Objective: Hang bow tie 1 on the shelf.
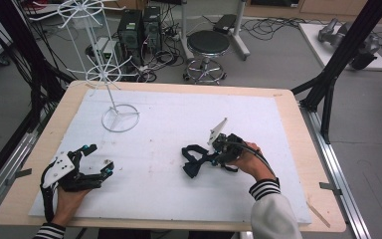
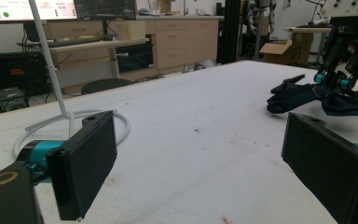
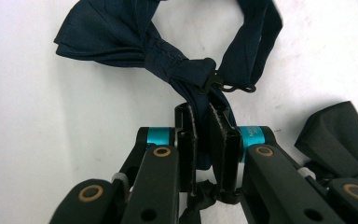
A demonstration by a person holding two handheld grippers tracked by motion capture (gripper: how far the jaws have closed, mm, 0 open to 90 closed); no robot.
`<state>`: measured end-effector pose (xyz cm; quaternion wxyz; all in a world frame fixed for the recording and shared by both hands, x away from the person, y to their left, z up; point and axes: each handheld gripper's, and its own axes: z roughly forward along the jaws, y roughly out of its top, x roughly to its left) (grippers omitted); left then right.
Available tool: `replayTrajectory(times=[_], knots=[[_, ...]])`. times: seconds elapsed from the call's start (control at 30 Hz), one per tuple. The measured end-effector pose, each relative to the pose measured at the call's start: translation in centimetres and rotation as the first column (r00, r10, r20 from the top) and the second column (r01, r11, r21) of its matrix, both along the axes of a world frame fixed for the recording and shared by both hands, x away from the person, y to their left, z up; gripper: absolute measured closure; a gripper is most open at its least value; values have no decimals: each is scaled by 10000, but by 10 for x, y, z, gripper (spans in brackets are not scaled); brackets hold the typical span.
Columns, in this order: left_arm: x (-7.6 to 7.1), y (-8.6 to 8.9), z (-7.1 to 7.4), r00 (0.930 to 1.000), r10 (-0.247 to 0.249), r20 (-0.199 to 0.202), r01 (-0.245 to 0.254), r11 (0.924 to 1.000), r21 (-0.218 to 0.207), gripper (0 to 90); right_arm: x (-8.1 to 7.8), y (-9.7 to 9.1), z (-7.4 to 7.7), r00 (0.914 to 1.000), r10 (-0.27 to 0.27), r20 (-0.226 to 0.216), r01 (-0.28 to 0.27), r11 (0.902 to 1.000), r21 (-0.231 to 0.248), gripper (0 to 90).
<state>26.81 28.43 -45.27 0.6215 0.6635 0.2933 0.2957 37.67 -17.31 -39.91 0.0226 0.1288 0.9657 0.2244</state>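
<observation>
Your right fingers [image 3: 204, 135] are gripping the bow tie [image 3: 135, 42] at its knot, its wings spreading crosswise beyond them, while your left fingers [image 2: 81, 170] are gaping open, well apart from the tie.

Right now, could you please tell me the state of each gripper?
Left gripper: open, holding nothing, resting on the white mat.
Right gripper: closed on the dark blue bow tie.
</observation>
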Motion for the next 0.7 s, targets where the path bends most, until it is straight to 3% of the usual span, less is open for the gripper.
replayTrajectory(times=[0.2,0.4,0.5,0.7], knots=[[0,0,0,10000,-6,-33,6,10000,9,107,0,-2,6,9999,-133,-32,135,9974,710,825],[1,0,0,10000,-4,-47,4,10000,-25,107,-1,-2,9,9998,-189,-67,195,9951,968,825],[1,0,0,10000,18,-72,-19,10000,-55,107,-2,-3,13,9997,-225,-61,231,9890,1458,825],[2,-1,1,9999,-79,-130,80,9999,74,107,-3,-3,18,9991,-416,-120,431,9788,2002,825]])
